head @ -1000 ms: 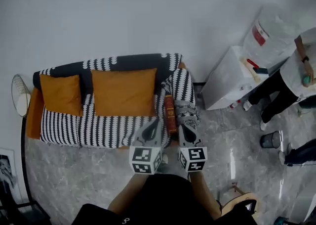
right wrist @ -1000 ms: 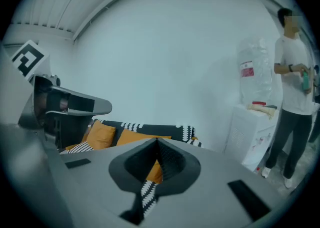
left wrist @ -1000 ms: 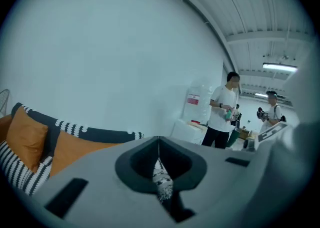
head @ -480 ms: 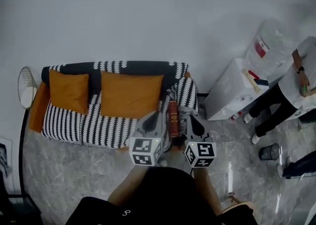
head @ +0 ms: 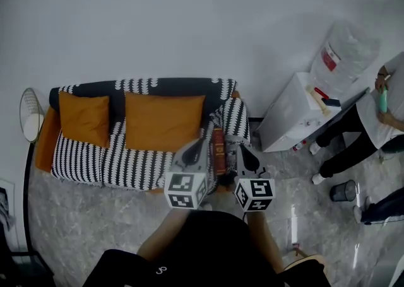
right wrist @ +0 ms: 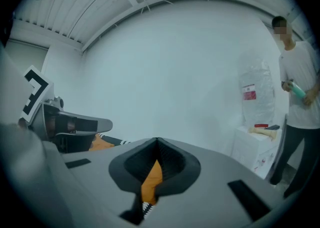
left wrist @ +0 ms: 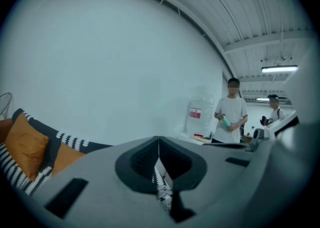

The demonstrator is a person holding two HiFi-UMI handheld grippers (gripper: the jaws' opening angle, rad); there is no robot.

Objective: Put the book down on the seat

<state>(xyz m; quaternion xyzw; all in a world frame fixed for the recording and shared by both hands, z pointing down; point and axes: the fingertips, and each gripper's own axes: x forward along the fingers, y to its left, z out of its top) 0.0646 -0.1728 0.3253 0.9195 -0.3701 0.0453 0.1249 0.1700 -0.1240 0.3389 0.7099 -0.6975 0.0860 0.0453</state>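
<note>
White wall, grey stone floor (head: 76,216). One sofa (head: 158,84) under a black-and-white striped cover, with two orange cushions (head: 85,117) against its back.

Book (head: 218,150): one, red-brown, lying lengthwise at the sofa's right end between the two gripper tips. Cannot tell whether it rests on the seat (head: 126,159) proper or on the arm.

Left gripper (head: 199,145): jaws pressed together, nothing between them. Right gripper (head: 240,149): the same, closed and empty. Neither touches the book.

Handling, judged: a bound book, stiff and moderately heavy. The cover is probably smooth, so pinch across the spine or near a long edge, or the pages may fan open. Not fragile.

Two people (left wrist: 231,114) stand well off to the right.
</note>
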